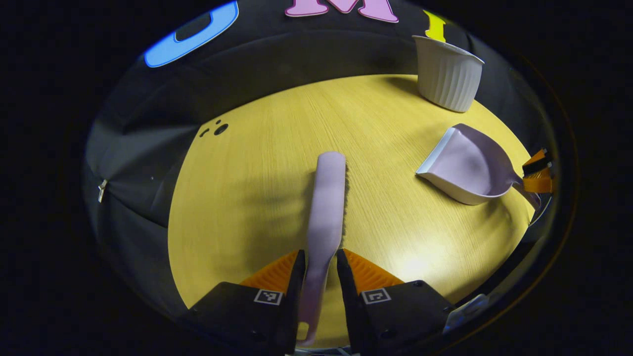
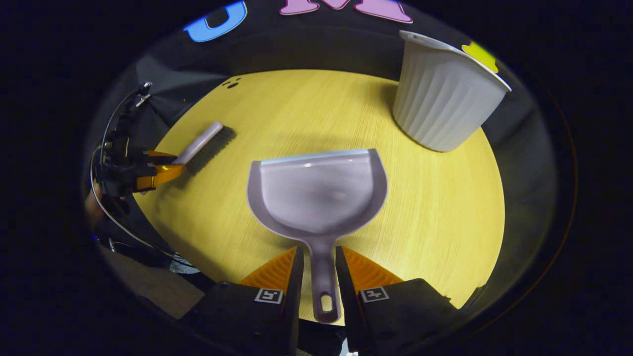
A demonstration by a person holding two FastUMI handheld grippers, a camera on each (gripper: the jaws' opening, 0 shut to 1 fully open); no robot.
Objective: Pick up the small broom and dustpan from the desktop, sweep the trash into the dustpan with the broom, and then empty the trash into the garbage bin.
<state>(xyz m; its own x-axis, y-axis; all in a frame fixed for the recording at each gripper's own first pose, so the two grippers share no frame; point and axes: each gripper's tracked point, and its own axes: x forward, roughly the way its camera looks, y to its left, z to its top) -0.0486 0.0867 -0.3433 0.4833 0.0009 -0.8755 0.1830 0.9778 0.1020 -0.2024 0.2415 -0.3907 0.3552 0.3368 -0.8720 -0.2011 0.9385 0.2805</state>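
A lilac small broom (image 1: 329,198) lies lengthwise on the yellow wooden table (image 1: 247,207), bristles to the right. Its handle runs back between my left gripper's (image 1: 319,267) fingers, which are shut on it. The lilac dustpan (image 2: 316,190) sits flat with its mouth facing away, and my right gripper (image 2: 319,269) is shut on its handle. In the left gripper view the dustpan (image 1: 465,168) lies to the right, with the right gripper (image 1: 536,173) behind it. In the right gripper view the broom (image 2: 200,143) and left gripper (image 2: 156,173) are at the left. Small dark trash specks (image 1: 217,129) lie near the far left edge.
A white ribbed garbage bin (image 2: 445,94) stands upright at the far right of the table, just beyond the dustpan. The same bin (image 1: 447,74) appears at the top right in the left gripper view. The trash specks (image 2: 232,83) sit by the far edge.
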